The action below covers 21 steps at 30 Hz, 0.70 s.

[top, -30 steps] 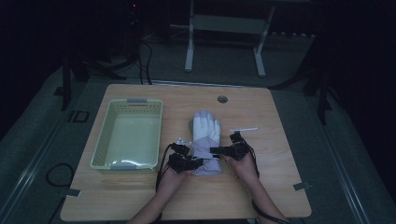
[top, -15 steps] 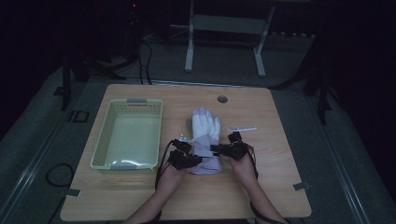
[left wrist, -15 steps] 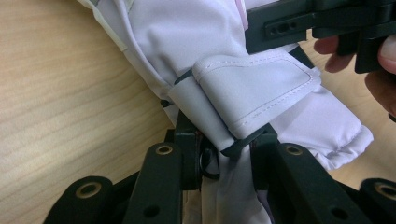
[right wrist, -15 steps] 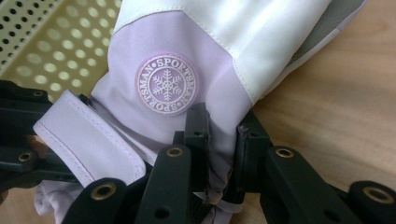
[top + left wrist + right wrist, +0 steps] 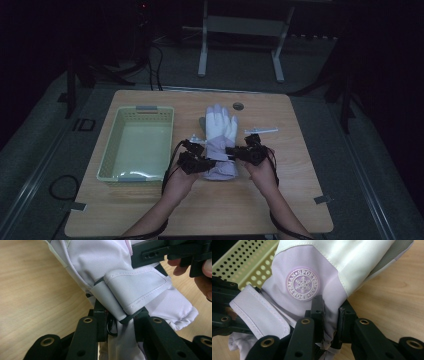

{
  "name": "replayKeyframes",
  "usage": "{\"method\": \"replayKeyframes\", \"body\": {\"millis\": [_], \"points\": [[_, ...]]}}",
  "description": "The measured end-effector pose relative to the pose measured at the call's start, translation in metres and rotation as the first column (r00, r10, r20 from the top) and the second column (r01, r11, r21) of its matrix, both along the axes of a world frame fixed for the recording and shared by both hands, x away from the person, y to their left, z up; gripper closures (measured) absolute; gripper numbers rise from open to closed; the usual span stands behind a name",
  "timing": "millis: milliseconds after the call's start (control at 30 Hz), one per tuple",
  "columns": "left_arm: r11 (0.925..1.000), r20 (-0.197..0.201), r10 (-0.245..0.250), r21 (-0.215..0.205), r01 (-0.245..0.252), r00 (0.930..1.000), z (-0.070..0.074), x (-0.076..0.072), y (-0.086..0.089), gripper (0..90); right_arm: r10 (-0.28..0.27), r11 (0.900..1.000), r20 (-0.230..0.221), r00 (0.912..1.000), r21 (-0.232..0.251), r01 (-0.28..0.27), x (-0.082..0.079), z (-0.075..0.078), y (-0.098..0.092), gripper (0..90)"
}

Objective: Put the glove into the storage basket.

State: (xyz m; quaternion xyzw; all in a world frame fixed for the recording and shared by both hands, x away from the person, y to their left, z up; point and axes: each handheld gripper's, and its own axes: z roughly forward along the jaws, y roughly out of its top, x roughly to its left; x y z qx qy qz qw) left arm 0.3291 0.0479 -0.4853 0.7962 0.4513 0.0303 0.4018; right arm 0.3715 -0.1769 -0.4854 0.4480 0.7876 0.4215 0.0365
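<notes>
The white and lilac ski glove (image 5: pixel 220 137) is found at the middle of the bench (image 5: pixel 295 195), its fingers pointing toward the far edge and its cuff toward the person. The cuff end is pinched from both sides: the left gripper (image 5: pixel 204 164) is clamped on the cuff fabric at the strap (image 5: pixel 135 287), and the right gripper (image 5: pixel 234 151) is clamped on the fabric just below the round snowflake badge (image 5: pixel 303 284). Both pairs of jaws have just been closing, with glove fabric between them. The cuff is seen raised slightly off the wood, while the fingers are laid on the bench.

Just to the left of the glove, a pale green perforated basket (image 5: pixel 116 150) is set, its near wall close to the left gripper, so little room is left on that side. To the right of the glove, a small white stick-like item (image 5: pixel 261 131) is placed near the right gripper, and bare wood is offered beyond it up to the right edge. A round grey hole cover (image 5: pixel 238 106) is seen past the glove's fingertips, near the far edge. Open bench is left in front, between the forearms and the near edge.
</notes>
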Motion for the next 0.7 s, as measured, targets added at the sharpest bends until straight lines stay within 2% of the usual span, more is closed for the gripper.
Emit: {"method": "replayKeyframes", "body": {"millis": [500,700], "points": [[1.0000,0.044,0.008,0.001,-0.008,0.9990,0.036,-0.003,0.023,72.9,0.026,1.000,0.065,0.9976,-0.008,-0.025,-0.002,0.041,0.024,77.8],[0.9998,0.063,0.009,0.015,-0.010,0.9980,0.048,-0.003,0.034,72.8,0.034,0.999,0.086,0.9957,-0.015,-0.032,-0.001,0.054,0.037,77.8]]}}
